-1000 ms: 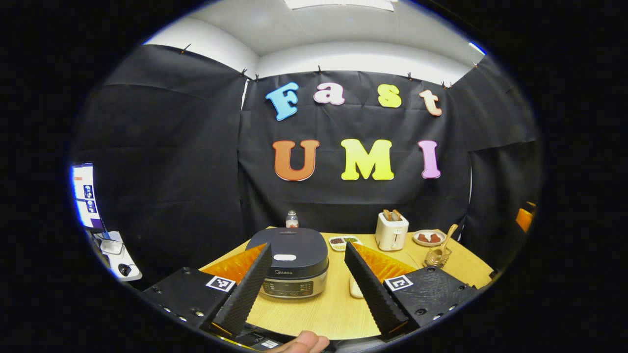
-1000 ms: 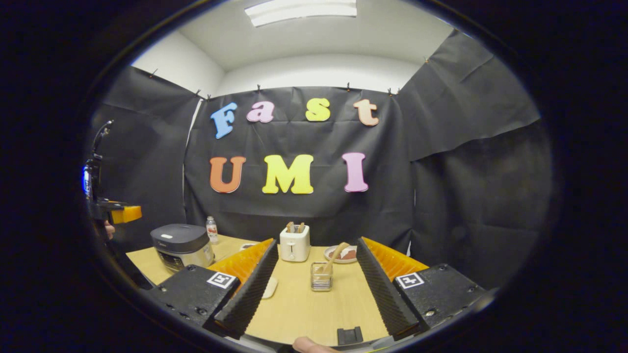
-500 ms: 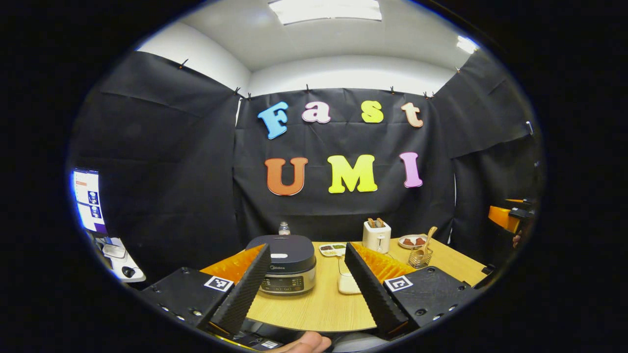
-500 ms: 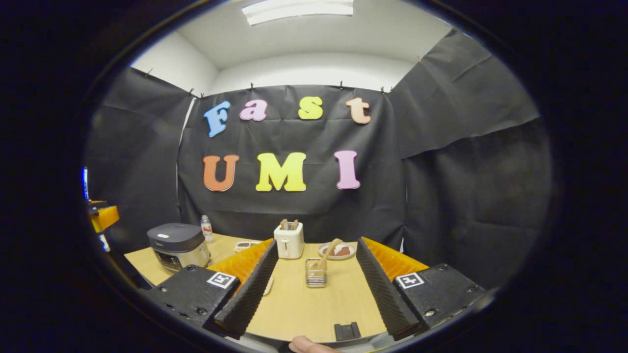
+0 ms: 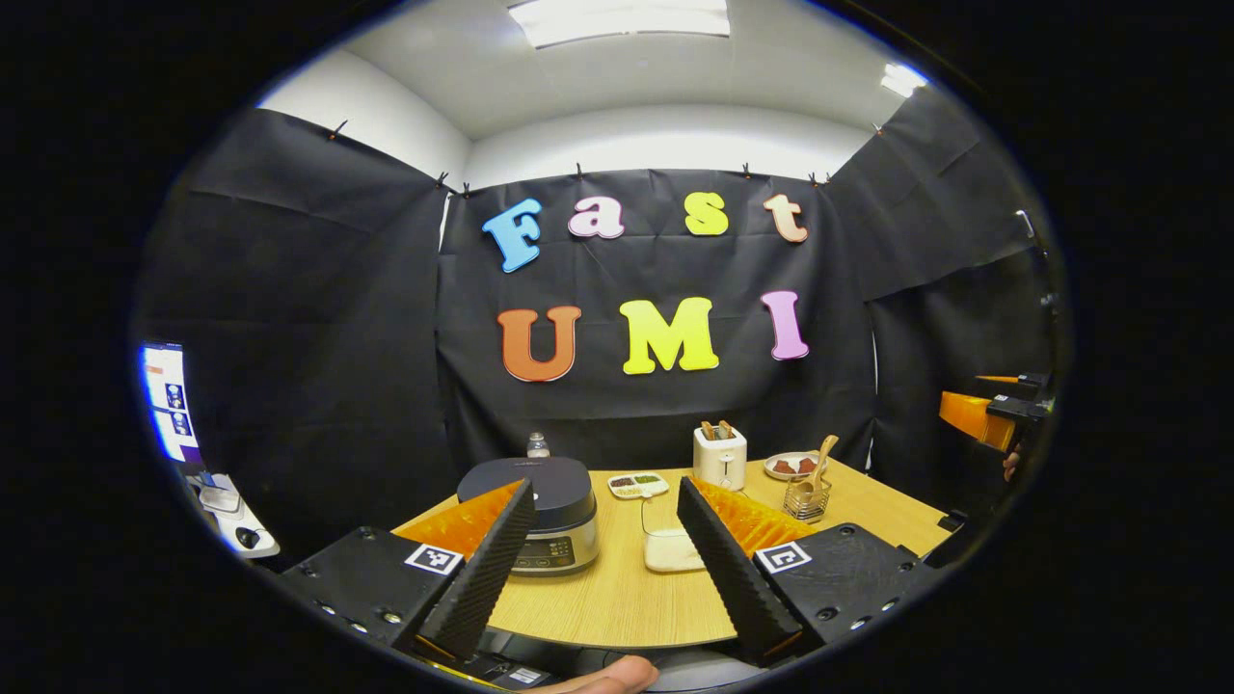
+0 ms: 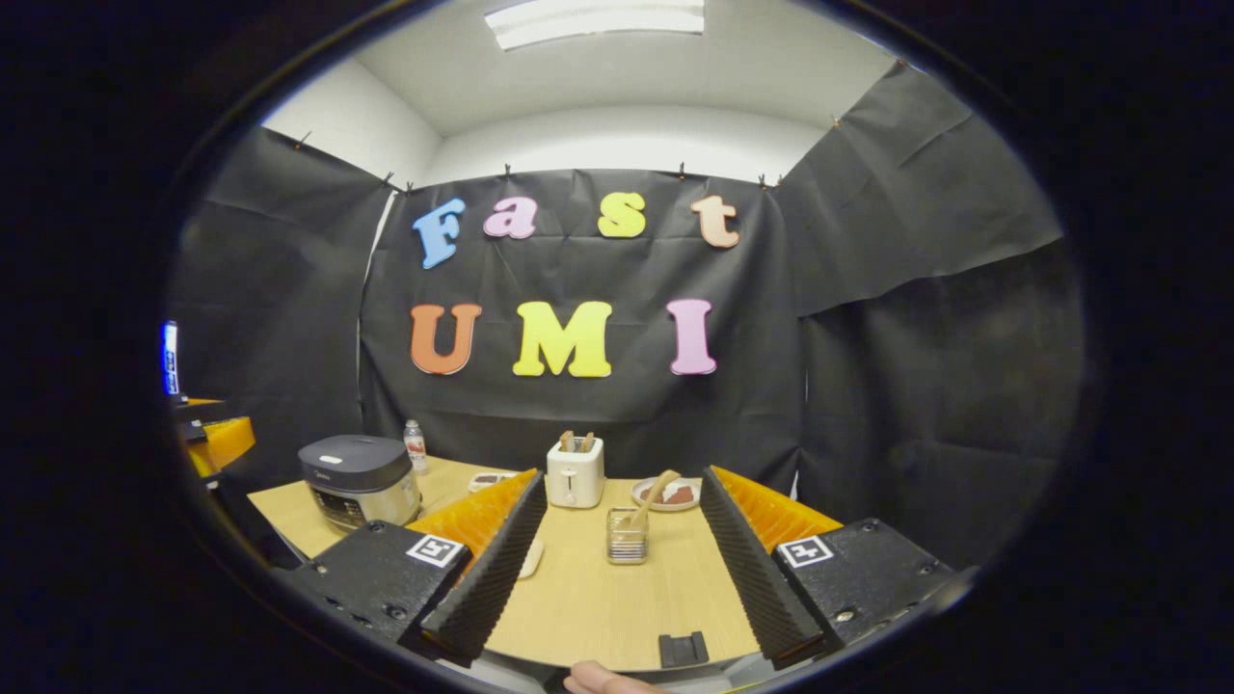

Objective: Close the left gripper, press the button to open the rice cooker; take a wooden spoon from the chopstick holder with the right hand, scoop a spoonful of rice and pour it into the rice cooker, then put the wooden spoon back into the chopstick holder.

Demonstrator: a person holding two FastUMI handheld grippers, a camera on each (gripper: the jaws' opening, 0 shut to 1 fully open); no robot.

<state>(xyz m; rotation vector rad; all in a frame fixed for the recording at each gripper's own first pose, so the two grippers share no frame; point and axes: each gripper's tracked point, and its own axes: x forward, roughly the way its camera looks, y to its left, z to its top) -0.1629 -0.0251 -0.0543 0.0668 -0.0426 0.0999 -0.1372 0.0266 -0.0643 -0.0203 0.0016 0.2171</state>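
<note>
**Both tongs wide, cooker shut**

The left gripper [image 5: 598, 569] is hanging back from the table [image 5: 617, 607] with its jaws spread wide, gripping nothing. The cooker [image 5: 540, 501] is sitting lid-down on the table's left part, ahead and just left of the gap. The right gripper [image 6: 617, 578] is gaping too, facing the holder [image 6: 627, 536], where the spoon [image 6: 652, 493] is leaning. A rice dish [image 5: 670, 551] is lying just beside the cooker.

The risk, as I judge it: going in with the left jaws apart, the fingers may straddle the button and miss it, or shove the cooker toward the dish. A hasty grab by the right gripper could tip the light holder.
</note>
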